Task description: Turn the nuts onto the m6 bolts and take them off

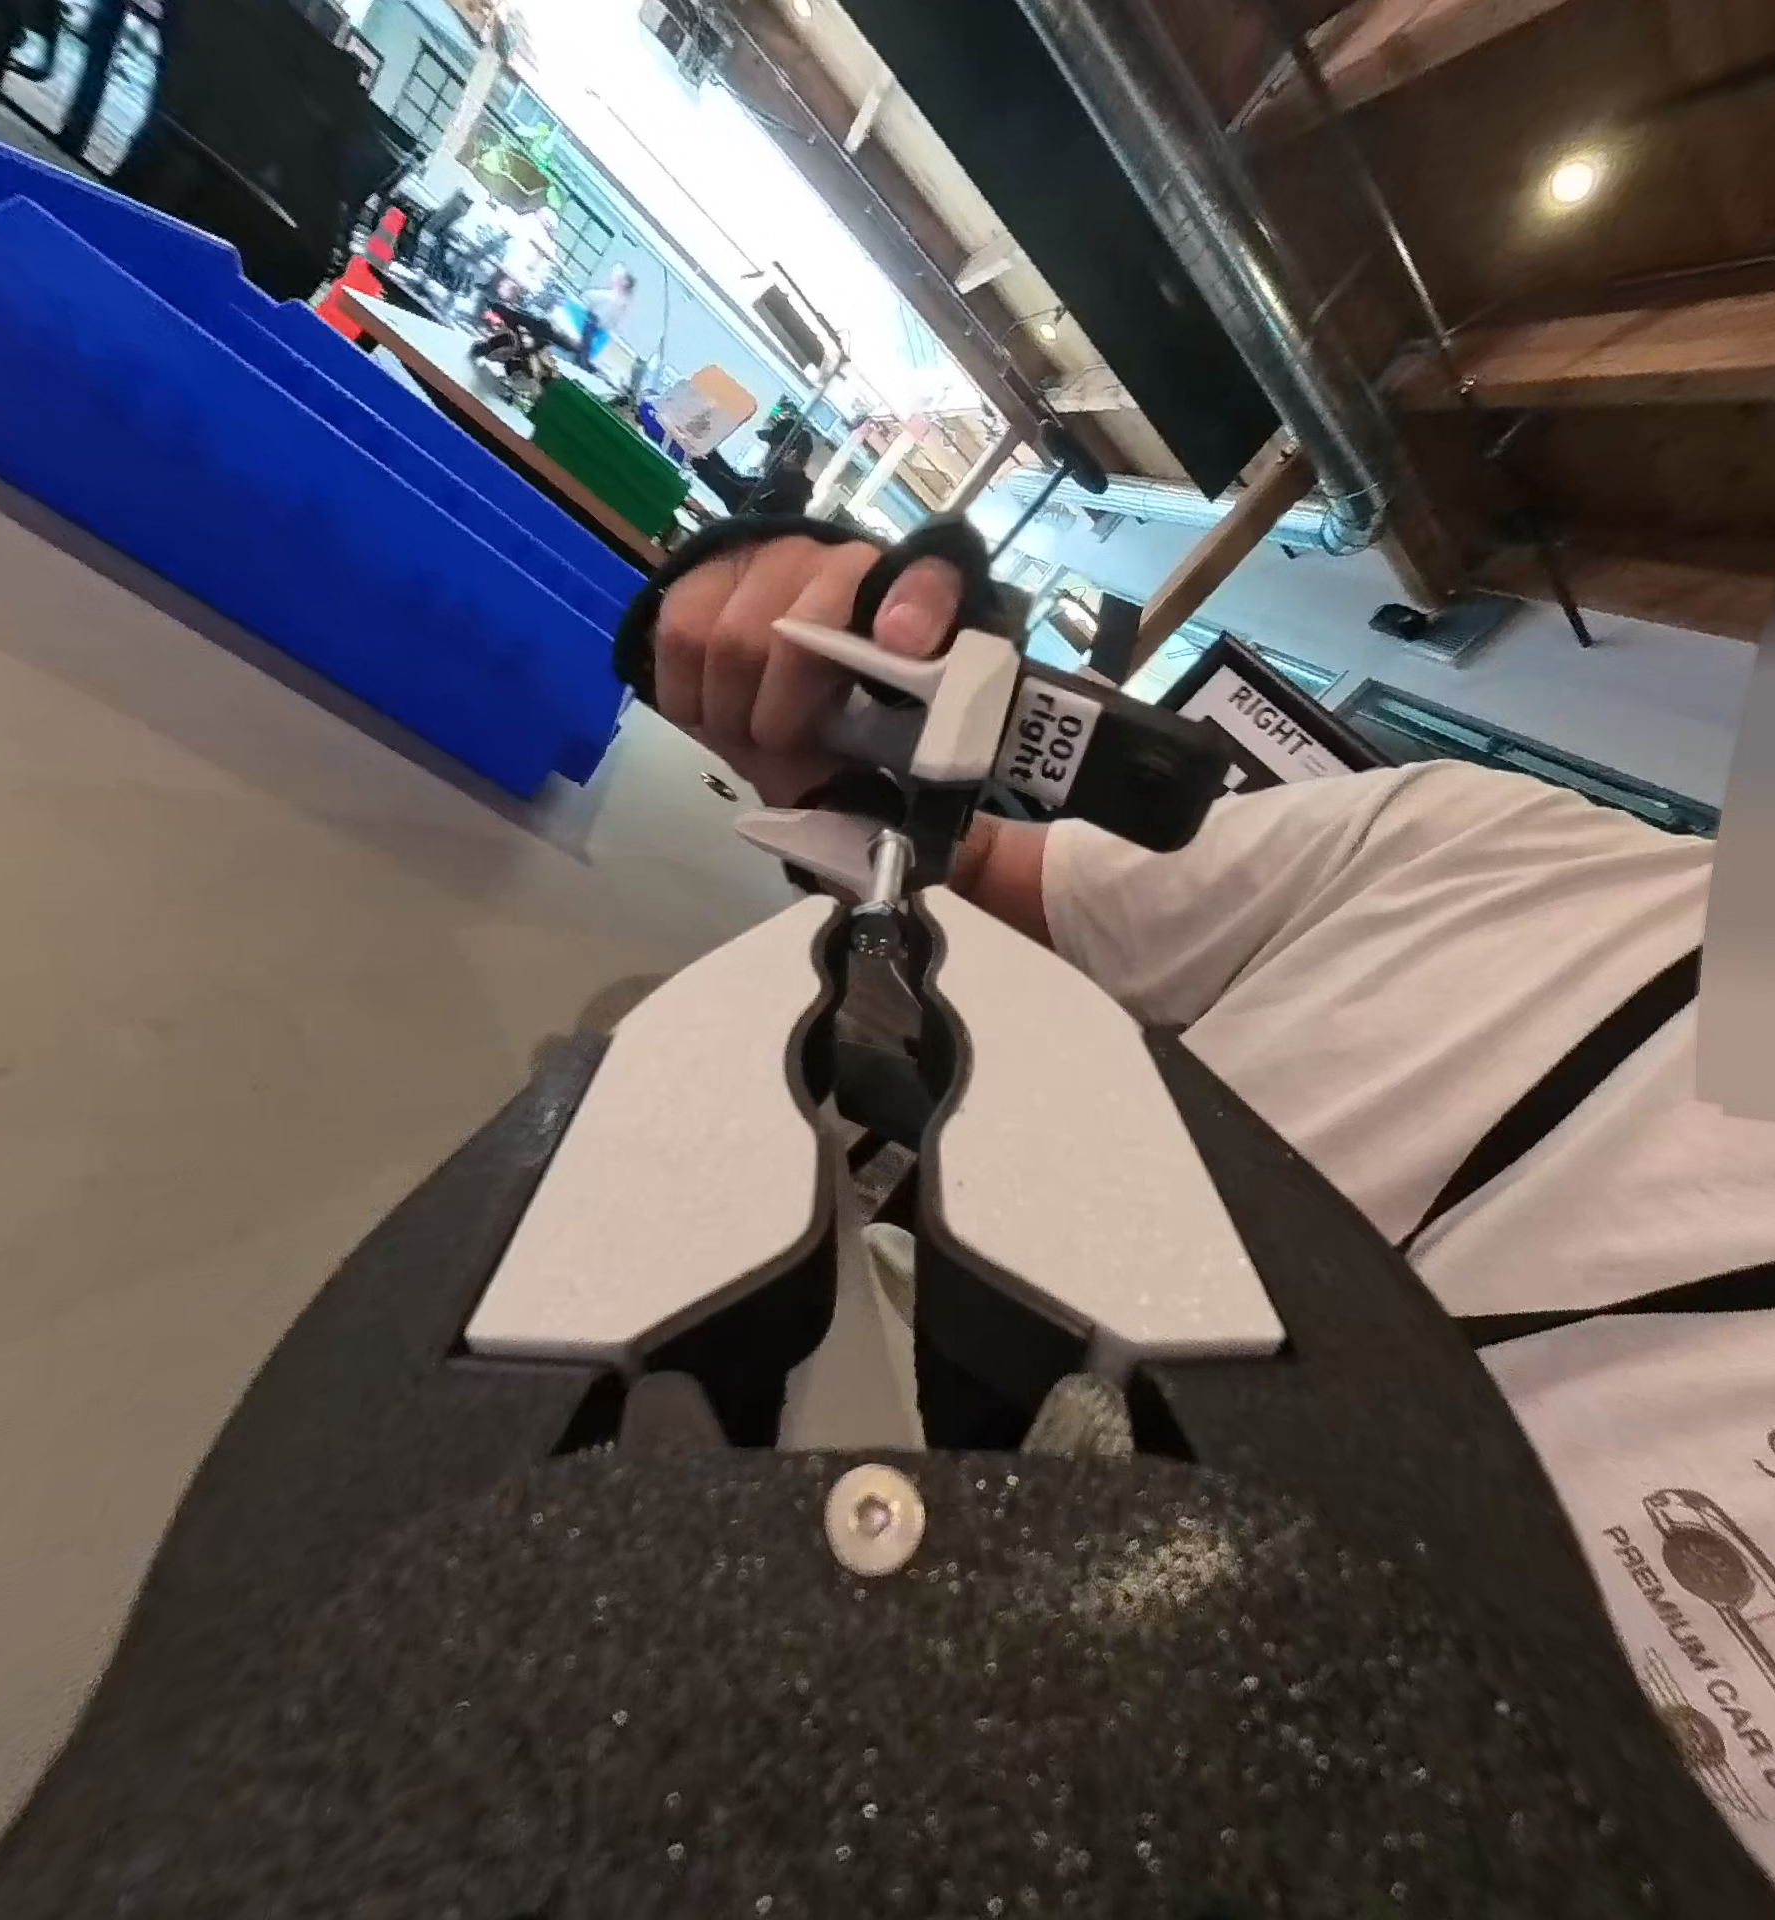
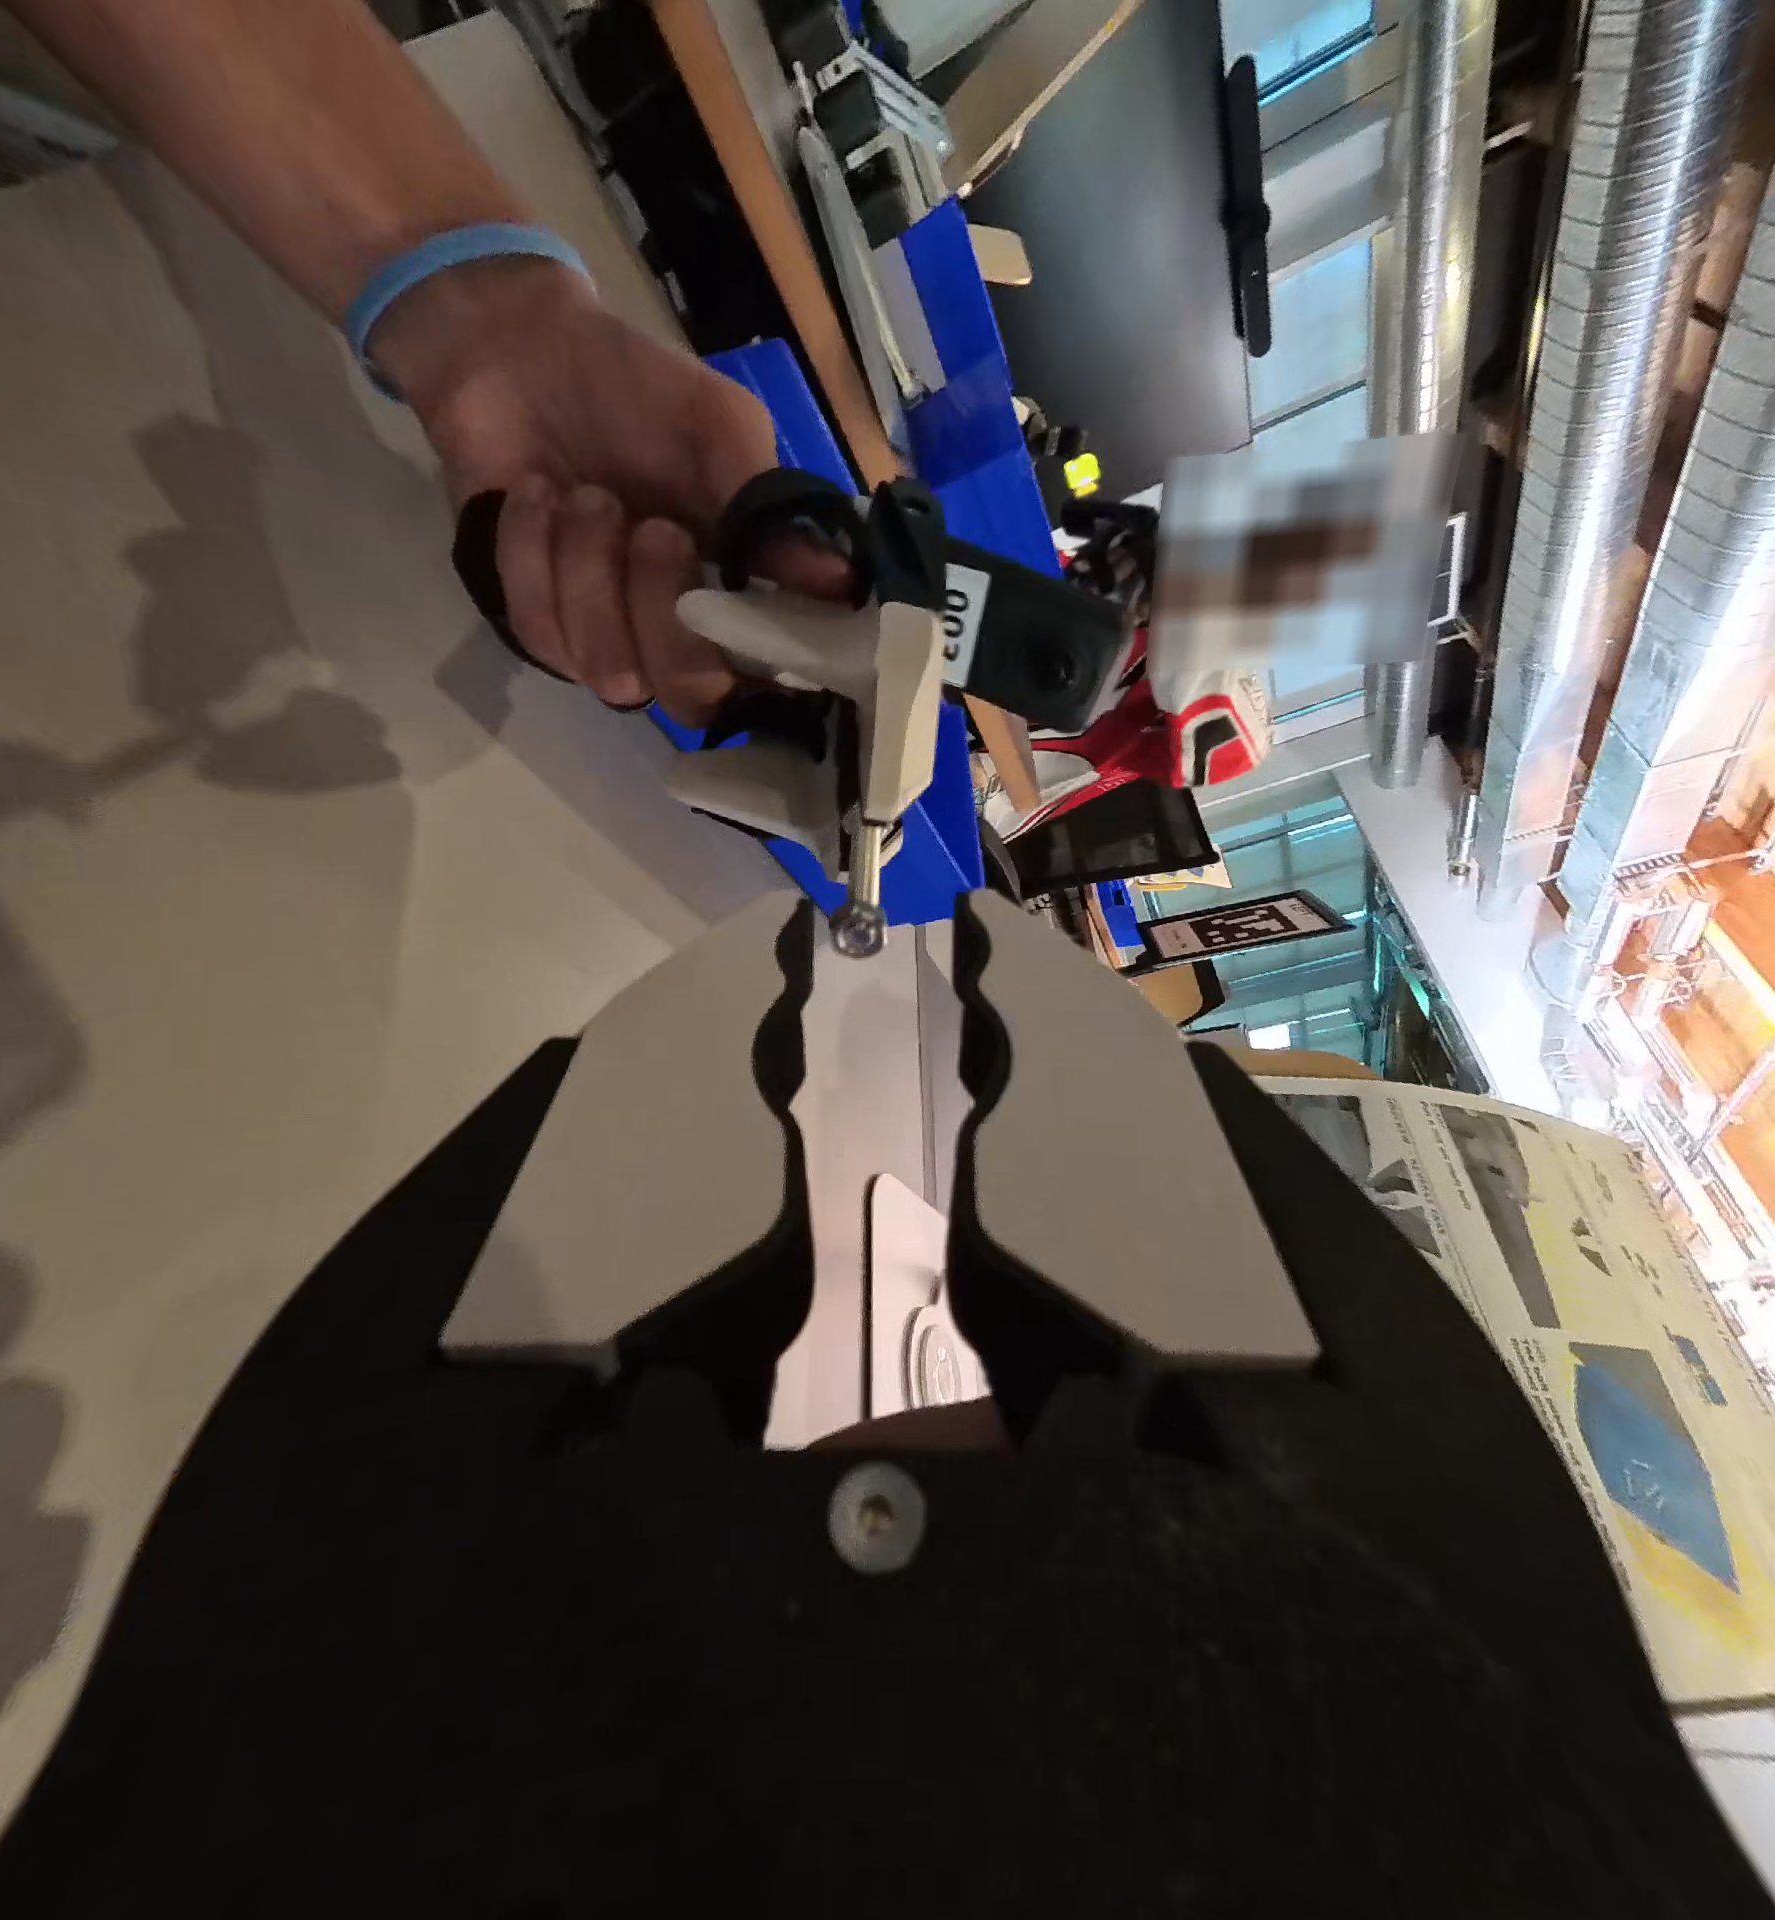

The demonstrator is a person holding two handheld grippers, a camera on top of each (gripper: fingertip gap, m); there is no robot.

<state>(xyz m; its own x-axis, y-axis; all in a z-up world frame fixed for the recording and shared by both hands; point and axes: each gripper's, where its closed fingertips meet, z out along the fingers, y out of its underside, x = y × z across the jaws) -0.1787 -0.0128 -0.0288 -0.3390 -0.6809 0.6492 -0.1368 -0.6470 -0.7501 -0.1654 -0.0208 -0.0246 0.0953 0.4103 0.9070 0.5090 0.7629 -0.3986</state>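
My work surface is a pale grey table [image 1: 187, 935]. A blue plastic bin [image 1: 239, 468] rests on it toward the far edge, and just beside the bin's corner a small metal nut [image 1: 719, 784] lies directly on the tabletop.

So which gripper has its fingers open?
The right gripper: its fingers stand apart around the nut, with a clear gap. The left gripper is closed tight on the bolt's other end.
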